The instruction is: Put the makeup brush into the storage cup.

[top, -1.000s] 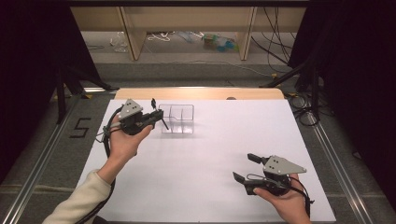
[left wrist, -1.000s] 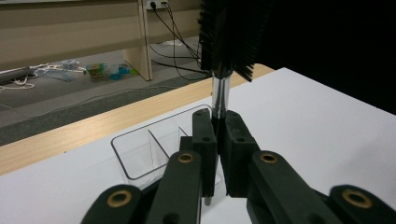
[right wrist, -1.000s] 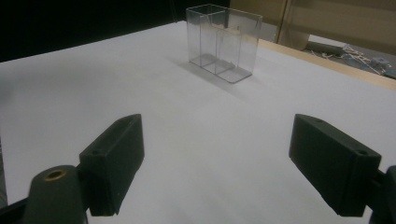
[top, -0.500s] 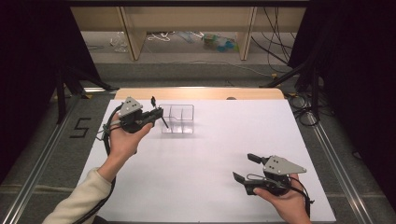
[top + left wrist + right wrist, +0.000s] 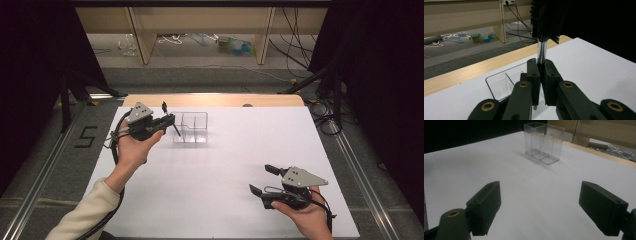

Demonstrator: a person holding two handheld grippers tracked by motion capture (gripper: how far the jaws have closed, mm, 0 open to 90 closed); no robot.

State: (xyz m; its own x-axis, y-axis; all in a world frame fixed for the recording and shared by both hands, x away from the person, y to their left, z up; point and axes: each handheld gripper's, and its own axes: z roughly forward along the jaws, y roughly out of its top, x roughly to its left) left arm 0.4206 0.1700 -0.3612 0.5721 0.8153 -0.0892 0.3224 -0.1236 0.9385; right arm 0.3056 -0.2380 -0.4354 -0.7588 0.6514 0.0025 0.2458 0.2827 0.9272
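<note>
Left tongs (image 5: 539,75) are clamped on the thin clear-handled black bristle brush (image 5: 547,20), upper left by the clear plastic divided box (image 5: 190,127). Right tongs (image 5: 549,211) sit wide apart, lower right. A tilted handle could catch the rim and tip that box.

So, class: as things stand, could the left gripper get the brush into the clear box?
Probably yes. The left gripper, shut on the brush, sits right beside the clear box, whose top looks open, with nothing between them.
</note>
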